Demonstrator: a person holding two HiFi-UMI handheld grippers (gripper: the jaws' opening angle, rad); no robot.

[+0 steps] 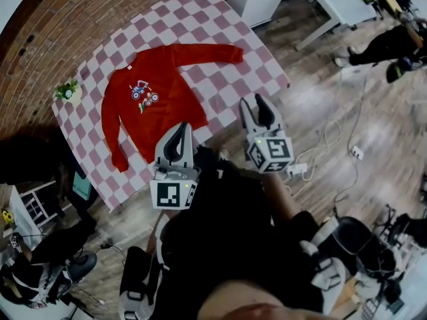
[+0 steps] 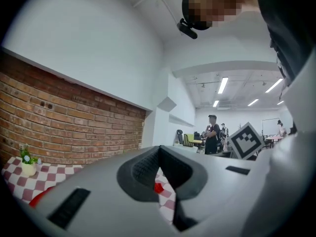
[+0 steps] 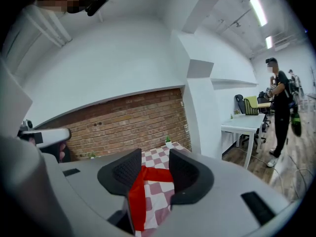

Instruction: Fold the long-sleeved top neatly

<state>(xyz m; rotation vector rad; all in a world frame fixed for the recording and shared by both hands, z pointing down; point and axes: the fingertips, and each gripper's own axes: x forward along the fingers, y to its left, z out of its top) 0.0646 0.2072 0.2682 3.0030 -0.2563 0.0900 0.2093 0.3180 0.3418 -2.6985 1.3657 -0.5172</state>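
Head view: even indoor light, rather dim. Strong fisheye, black corners. Lower frame underexposed on person's dark clothing [image 1: 220,245]. No hard shadows on table [image 1: 267,65].

Left gripper view: ceiling strip lights [image 2: 222,85] glare at right centre. Left gripper [image 2: 159,154] close to lens, soft. Round black border.

Right gripper view: strip light [image 3: 259,11] blown out at upper right. Right gripper [image 3: 154,158] soft at bottom. Walls bowed toward edges.
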